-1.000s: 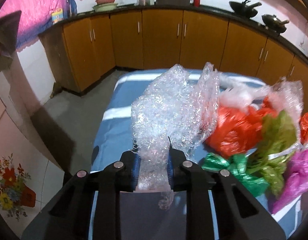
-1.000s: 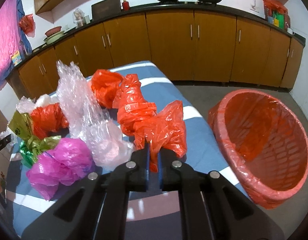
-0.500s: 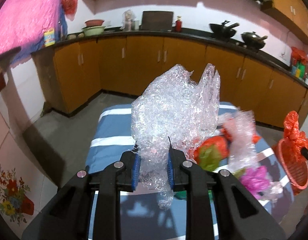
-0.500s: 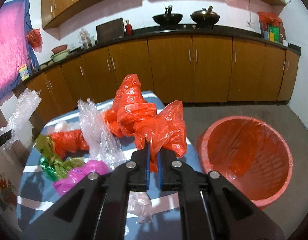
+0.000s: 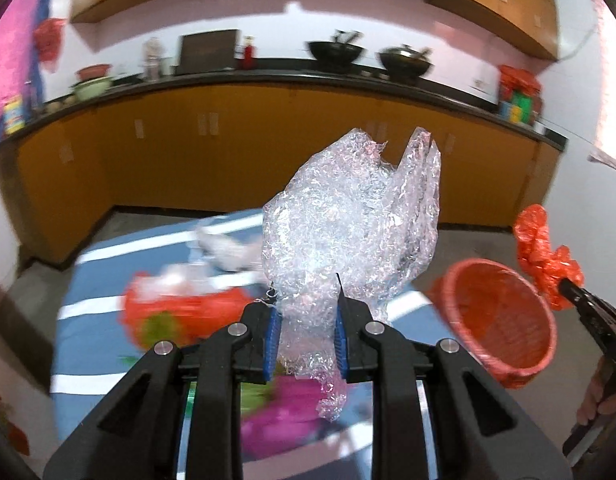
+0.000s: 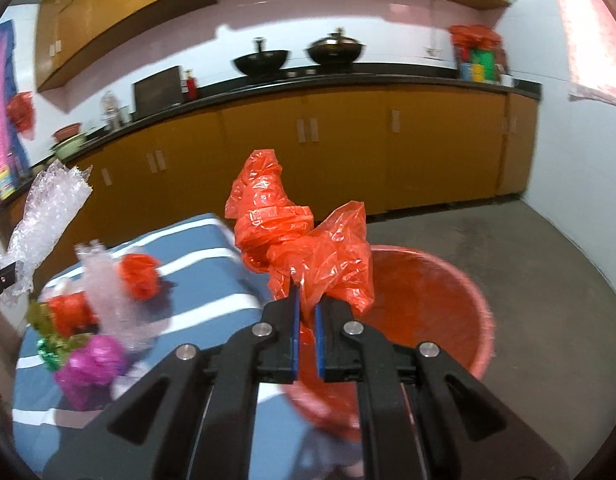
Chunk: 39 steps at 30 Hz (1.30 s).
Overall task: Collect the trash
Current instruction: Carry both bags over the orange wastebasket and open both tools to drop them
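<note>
Carry step: your left tongs (image 5: 306, 332) clamp the crumpled clear bubble-wrap wad (image 5: 351, 224), right tongs (image 6: 306, 330) pinch the crinkled orange plastic bag (image 6: 304, 240) above the round orange woven basket (image 6: 473, 300) off the table's (image 6: 200, 292) right edge; next, release both there.

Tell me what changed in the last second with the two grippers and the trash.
Both grippers lifted their loads off the blue striped table and swung toward the red basket; the right gripper now holds the orange bag over it. Unchanged: the left gripper still clamps the clear bubble wrap, and the other trash stays on the table.
</note>
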{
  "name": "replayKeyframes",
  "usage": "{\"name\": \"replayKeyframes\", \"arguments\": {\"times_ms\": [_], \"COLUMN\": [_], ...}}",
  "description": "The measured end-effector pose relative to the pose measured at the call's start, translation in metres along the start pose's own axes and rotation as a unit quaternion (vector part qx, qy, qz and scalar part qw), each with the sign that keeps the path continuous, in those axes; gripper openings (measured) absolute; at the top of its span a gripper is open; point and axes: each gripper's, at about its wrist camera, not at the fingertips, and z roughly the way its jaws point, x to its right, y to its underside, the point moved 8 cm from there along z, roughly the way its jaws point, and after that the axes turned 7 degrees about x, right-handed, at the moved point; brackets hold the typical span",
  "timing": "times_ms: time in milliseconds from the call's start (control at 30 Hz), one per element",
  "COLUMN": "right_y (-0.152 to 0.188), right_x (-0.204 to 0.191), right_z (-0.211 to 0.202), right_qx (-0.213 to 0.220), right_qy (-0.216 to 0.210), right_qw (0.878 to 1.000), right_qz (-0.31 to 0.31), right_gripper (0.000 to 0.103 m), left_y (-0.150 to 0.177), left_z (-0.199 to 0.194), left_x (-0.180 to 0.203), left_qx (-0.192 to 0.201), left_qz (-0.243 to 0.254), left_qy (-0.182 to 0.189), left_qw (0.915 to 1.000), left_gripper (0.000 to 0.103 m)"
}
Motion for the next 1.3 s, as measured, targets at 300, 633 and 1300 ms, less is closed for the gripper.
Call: {"name": "replayKeyframes", "arguments": {"times_ms": [300,633,1300], "right_y": [0.016,0.032,0.036], "right_x": [0.077,0.101,0.110], "right_z": [0.020,0.046,0.052], "right_qx": [-0.022,-0.036,-0.035], "right_qy": [0.047,0.057,0.049], "right_qw": [0.998,0.996,0.996], "right_qz": [0.037,0.062,0.064], "right_gripper": [0.007,0.007,0.018], "left_y": [0.027,0.049,0.069], "left_z": [0.057,0.104,0.118], "left_x": [0.114,0.180,0.209], "left_qx": [-0.053,-0.091,-0.125], "left_qz": [0.019,0.042,0.051], "left_qy": [0.083,0.119,0.163], "left_qw": [0.9950,0.9878,0.9773], "left_gripper": [0.023,0.023,0.039]}}
